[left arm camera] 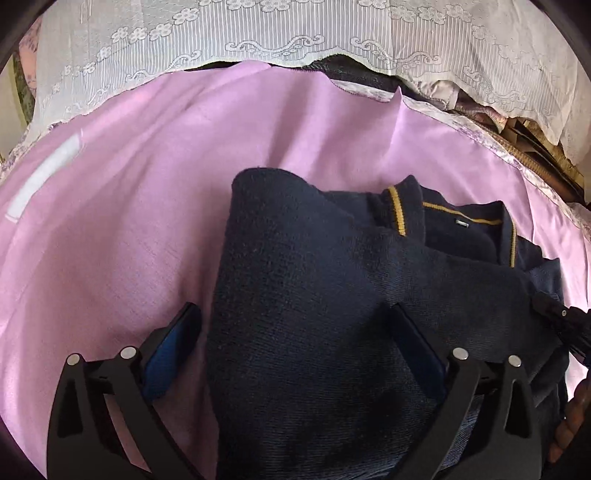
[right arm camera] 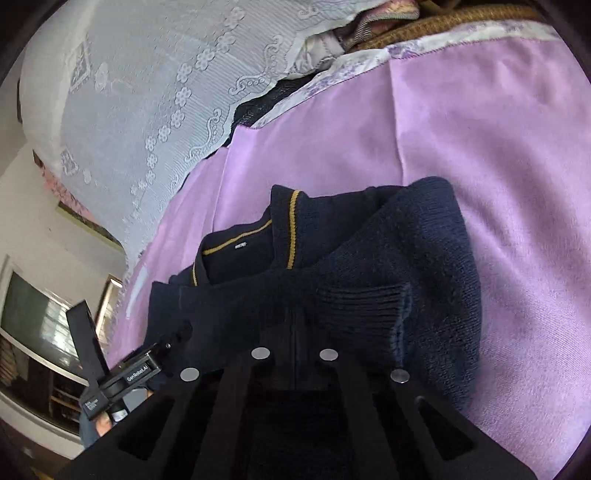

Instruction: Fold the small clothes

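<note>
**Navy sweater half folded on the lilac sheet, my left fingers spread over its near edge**

The navy knitted sweater lay directly ahead of and beneath my left fingers, its long axis running away from me toward the collar at the far end. One of those fingers sat off the cloth, over the sheet, and the other over the knit, so the garment's side edge passed between them. They stood spread wide and pinched nothing. My right fingers were pressed together, low over the sweater's near end beside a ribbed cuff; the dark knit hid whether any cloth was caught between them, and I could not tell. Both hands were close, but I judged the left better placed for the next fold, since it straddled the free edge.

The sweater was dark navy, thick and soft, with a mustard-yellow stripe edging its collar and a small label inside the neck. One side was already folded over the body, a sleeve lying across it, making a bulky, rounded bundle rather than a flat shape.

It rested on a lilac sheet covering a bed. Beyond the sheet hung a white lace cloth.
</note>
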Demonstrator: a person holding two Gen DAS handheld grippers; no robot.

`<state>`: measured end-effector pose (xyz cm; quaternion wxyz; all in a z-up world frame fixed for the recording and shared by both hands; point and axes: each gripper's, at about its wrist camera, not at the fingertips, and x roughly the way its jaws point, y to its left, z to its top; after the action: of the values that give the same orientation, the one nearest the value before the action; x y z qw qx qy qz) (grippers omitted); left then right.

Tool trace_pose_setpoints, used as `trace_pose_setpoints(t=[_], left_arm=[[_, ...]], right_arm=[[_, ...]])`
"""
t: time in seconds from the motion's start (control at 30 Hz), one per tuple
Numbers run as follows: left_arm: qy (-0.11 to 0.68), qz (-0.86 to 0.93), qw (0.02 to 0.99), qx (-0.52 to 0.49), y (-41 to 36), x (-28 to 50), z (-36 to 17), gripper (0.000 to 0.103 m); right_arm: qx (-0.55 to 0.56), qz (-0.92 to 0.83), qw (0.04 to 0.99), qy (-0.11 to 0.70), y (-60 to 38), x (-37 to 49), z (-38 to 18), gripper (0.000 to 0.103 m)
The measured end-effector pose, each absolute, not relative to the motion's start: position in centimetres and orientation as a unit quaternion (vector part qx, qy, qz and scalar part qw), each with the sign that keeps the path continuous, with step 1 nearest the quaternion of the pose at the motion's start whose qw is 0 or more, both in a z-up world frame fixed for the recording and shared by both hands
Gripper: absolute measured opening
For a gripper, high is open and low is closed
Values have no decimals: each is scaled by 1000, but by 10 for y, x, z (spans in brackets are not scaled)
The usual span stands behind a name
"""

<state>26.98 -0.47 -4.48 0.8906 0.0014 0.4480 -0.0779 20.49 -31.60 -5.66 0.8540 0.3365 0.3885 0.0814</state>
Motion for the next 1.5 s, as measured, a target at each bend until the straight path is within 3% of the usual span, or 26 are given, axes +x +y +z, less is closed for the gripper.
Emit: trace_pose_setpoints(t=[0.23,0.3,0.37,0.4,0.5,0.57,0.63,0.77,0.9,1.0,1.1,1.5], left_arm=[[357,-89,930,-9,-3,247,1,98],[353,-123,927,-16,-11,252,10,98],[368,-127,921,-9,-21,266,4,98],[379,-122,918,-4,-25,274,-3,98],[432,-93,897,23,-28,297,-37,99],[430,-94,898,28,-28,296,-39,99],[420,-86,902,39,-28,291,-37,99],[377,-83,922,15,-13,263,-19,98],[386,-114,915,5,-6,239,-17,98],[439,-100,892,33,-12,239,-41,99],[444,-104,890,5,-2,237,-41,99],[397,-53,916,7,13,166,-27,98]], right_arm=[[308,62,886,341,-309,196,-28,7],[289,72,889,348,-295,205,-27,14],[275,73,891,355,-289,213,-30,35],[268,71,891,360,-288,218,-33,36],[277,73,880,379,-298,229,-48,32],[298,64,874,378,-308,228,-53,12],[321,61,871,367,-316,221,-54,9],[295,54,891,340,-308,192,-37,16],[283,65,890,353,-293,181,-38,27],[259,53,893,365,-287,178,-46,25],[265,45,896,354,-292,167,-44,22],[203,7,910,361,-278,114,-43,31]])
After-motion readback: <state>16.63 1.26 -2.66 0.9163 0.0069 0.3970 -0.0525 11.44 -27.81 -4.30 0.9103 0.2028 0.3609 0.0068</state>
